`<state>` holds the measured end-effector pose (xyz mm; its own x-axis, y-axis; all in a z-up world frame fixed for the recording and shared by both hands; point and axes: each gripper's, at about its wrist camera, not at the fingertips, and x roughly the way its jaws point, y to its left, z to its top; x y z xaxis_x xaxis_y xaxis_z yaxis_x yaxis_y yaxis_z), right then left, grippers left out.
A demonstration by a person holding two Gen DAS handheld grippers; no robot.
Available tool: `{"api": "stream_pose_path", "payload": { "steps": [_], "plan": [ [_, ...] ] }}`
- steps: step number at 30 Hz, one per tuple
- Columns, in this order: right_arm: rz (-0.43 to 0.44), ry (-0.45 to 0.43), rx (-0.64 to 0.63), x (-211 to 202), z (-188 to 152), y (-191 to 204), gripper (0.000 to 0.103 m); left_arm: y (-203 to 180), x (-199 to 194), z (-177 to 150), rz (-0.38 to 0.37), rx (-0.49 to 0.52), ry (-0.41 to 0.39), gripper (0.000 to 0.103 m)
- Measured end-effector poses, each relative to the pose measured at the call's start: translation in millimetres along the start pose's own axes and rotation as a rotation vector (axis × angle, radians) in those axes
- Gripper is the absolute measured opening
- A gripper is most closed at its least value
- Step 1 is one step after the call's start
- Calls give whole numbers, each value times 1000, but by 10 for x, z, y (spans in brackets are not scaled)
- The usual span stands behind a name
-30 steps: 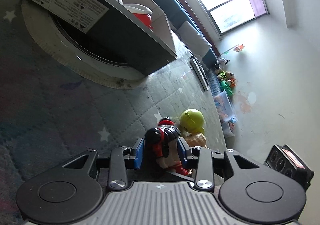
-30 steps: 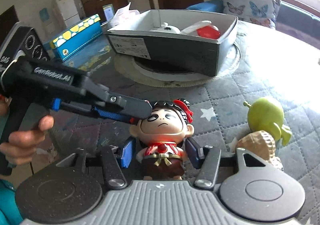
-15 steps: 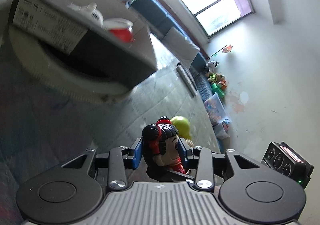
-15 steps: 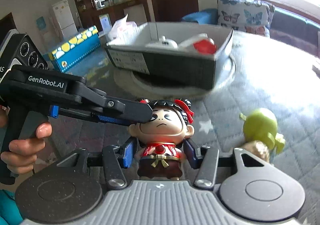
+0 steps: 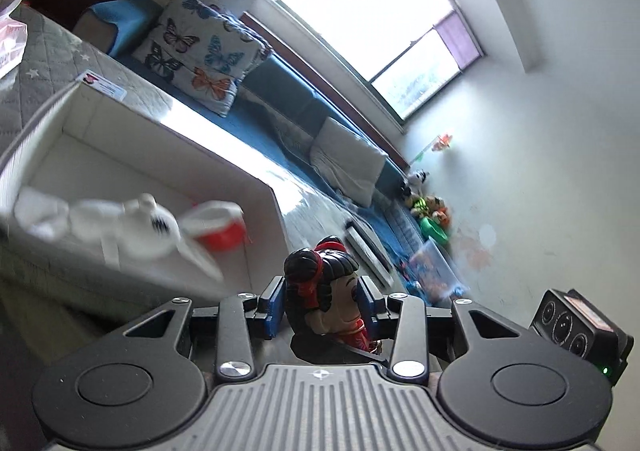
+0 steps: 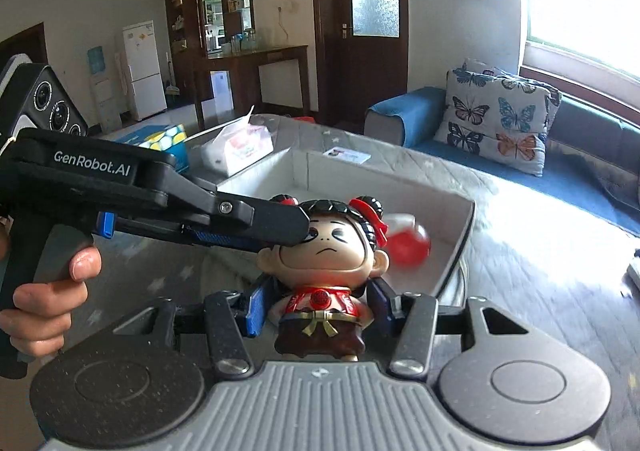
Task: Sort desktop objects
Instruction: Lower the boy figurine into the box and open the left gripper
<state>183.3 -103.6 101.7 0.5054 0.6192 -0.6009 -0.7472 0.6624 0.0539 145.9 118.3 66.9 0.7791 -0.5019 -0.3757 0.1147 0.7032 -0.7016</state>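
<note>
Grey quilted cloth covers the table, with a sofa beyond. At left, the left gripper, its jaws opening, brackets the head of the doll figurine, which is held above the table. The right gripper clamps the figurine's body. Behind sits an open box holding white and red toys.

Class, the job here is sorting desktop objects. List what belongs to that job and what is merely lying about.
Belongs to the job:
- doll figurine, gripped by both grippers, the left's jaws opening
- left gripper
- right gripper
- open box
- red toy inside the box

Lying about:
- tissue pack
- butterfly cushion
- fridge
</note>
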Motion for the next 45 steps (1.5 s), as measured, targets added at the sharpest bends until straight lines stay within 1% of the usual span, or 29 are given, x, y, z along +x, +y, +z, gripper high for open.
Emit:
{"api": "stream_pose_path", "payload": {
  "steps": [3,7,11,14,17,25,27,32,36,37,41,45],
  "plan": [
    [5,16,1,270,163,-116,52,167,156,191,14,-34,6,41],
    [16,62,28,639,259,-282,52,435,426,352,35,-70,37,42],
    [24,115,62,949,246,-414,52,691,626,401,50,-130,67,40],
    [31,148,80,1117,206,-482,52,812,727,398,62,-153,83,40],
    [33,178,80,1220,164,-511,52,870,777,381,74,-152,98,40],
    [3,222,41,1302,142,-454,52,765,760,333,106,-94,109,40],
    [-6,230,31,1310,145,-436,52,738,726,320,111,-86,101,40],
    [-21,238,14,1318,142,-373,53,682,698,330,116,-85,92,40],
    [-19,238,25,1300,153,-373,53,680,688,365,116,-84,84,40],
    [-20,237,26,1287,153,-373,54,670,683,367,113,-84,84,40],
    [-21,225,37,1216,151,-382,64,631,656,360,116,-78,80,40],
    [-23,200,34,1090,150,-366,68,595,607,332,116,-73,73,40]
  ]
}}
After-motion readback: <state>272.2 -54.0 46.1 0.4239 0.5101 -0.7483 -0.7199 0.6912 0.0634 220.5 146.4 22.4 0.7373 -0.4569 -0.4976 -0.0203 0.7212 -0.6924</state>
